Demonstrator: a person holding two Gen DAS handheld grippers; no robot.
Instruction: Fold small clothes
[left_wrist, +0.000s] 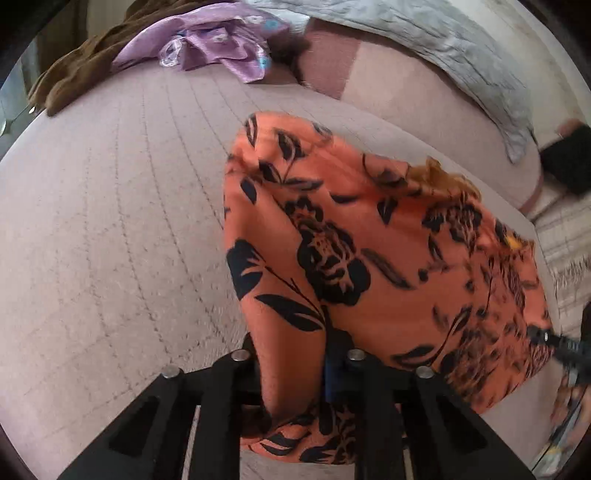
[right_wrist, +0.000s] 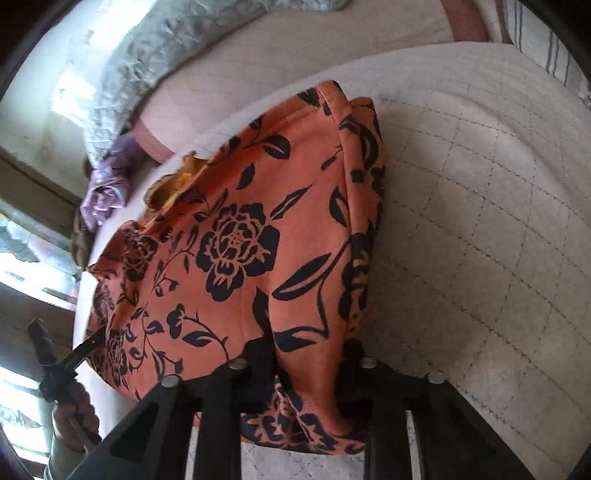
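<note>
An orange garment with a black flower print (left_wrist: 369, 258) hangs stretched between both grippers above the quilted bed. My left gripper (left_wrist: 295, 365) is shut on one edge of it; the cloth bunches between its fingers. The right gripper shows at the far right of the left wrist view (left_wrist: 554, 341). In the right wrist view the same garment (right_wrist: 258, 240) fills the middle and my right gripper (right_wrist: 306, 365) is shut on its other edge. The left gripper (right_wrist: 74, 354) grips the cloth at lower left there. A yellow inner trim (right_wrist: 177, 184) shows at the far edge.
The pale quilted bed cover (left_wrist: 110, 221) lies under the garment. A purple flowered garment (left_wrist: 207, 48) and a brown cloth (left_wrist: 85, 62) lie at the far side. A grey crumpled blanket (left_wrist: 443, 44) lies along the back. A striped pillow (right_wrist: 546, 44) is at top right.
</note>
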